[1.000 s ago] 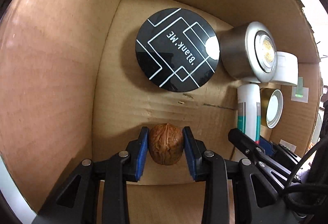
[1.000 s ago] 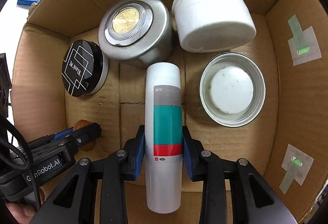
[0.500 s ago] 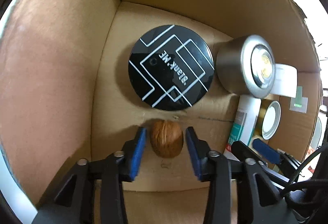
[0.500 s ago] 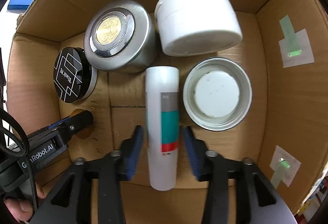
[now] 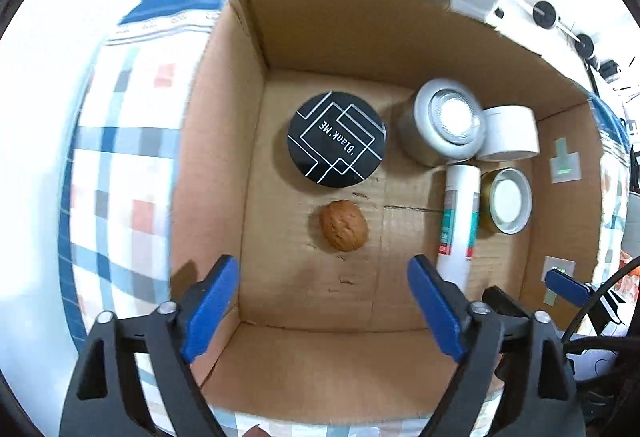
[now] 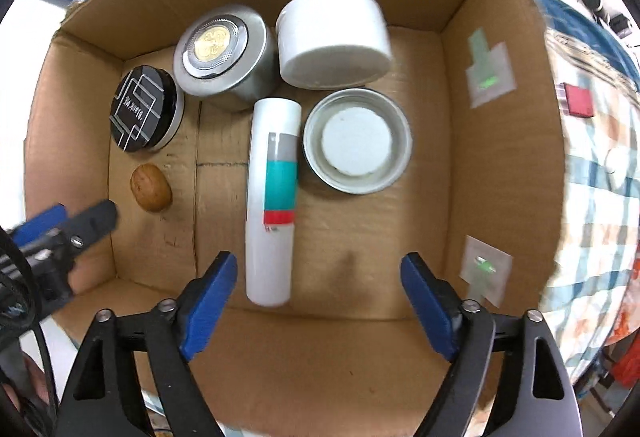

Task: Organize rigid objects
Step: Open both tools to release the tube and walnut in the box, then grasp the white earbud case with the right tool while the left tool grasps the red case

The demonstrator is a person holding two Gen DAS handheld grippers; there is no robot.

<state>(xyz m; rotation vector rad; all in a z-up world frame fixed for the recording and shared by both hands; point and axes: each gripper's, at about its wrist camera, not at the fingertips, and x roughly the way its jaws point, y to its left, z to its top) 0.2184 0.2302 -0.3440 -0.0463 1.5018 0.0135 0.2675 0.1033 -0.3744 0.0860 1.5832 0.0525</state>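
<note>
Lettering "Blank.ME" in white, with white angular lines, shows on the black round lid (image 5: 337,139) near the left wall of the cardboard box (image 5: 360,37). White tube (image 6: 272,197) carries a grey, a teal and a red band; its small print is too fine to read. Tube lies flat on the box floor, long axis running from near side to far side in the right wrist view, far end close to the silver tin (image 6: 224,57) and the white jar (image 6: 334,45).

Box contents: black lid, walnut (image 5: 343,225), silver tin with gold emblem on top, white jar on its side, white tube, open metal lid (image 6: 357,141) with white liner facing up. Walnut rests just in front of the black lid, its long axis roughly crosswise in the left wrist view. Metal lid sits just right of the tube.

Left hand-held gripper (image 5: 323,303) has just been opening; jaws stand wide, nothing between them, walnut lying free beyond the blue pads. Right hand-held gripper (image 6: 314,303) has likewise just been opening; jaws wide, with only the tube's near end lying just inside the left pad, untouched.

Box sits on a checked cloth (image 5: 120,165) over the worktop.
</note>
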